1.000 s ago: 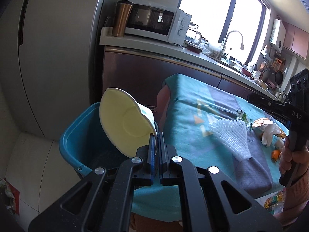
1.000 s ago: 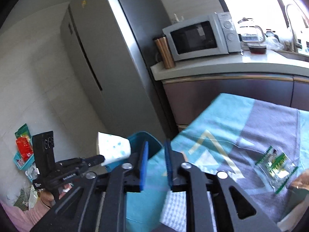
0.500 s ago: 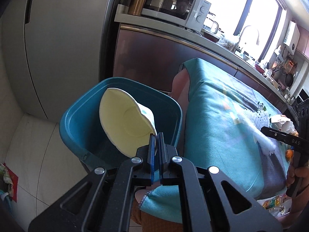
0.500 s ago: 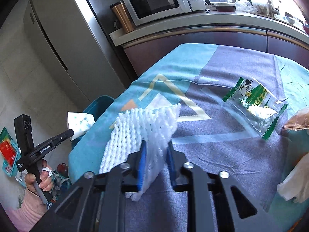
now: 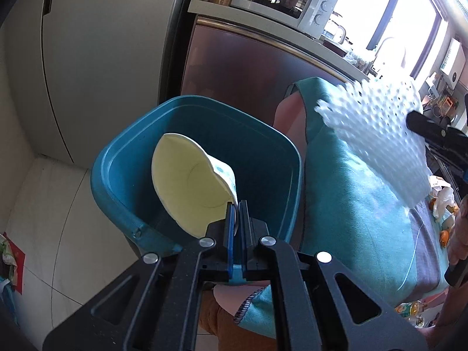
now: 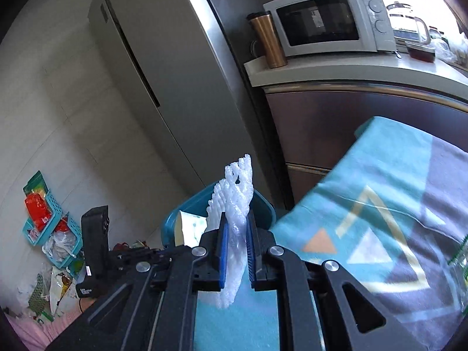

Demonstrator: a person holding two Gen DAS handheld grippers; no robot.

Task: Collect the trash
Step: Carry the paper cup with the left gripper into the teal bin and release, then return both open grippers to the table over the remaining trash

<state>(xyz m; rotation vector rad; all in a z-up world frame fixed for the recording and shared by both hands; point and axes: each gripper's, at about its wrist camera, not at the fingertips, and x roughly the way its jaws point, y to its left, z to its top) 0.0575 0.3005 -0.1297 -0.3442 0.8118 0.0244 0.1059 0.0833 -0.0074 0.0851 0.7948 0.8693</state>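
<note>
— Starting on the left: why are we holding the paper cup over the teal bin like that?

— We are pinching its rim in the left gripper, jaws pressed together on the thin wall, so the cup's open mouth is hanging inside the bin's opening, likely ready to drop. It is a light, pale cup, slightly crushed out of round, with dots on the outside.

— And the bin?

— It is standing on the floor just left of the table's near-left corner, smooth moulded plastic with rounded corners.

— What are we carrying on the right?

— The right gripper is closing on a white foam net sleeve, soft and lattice-textured, squashed between the blue pads. We are lifting it clear of the teal-and-grey tablecloth, pointed toward the bin beyond it.
</note>
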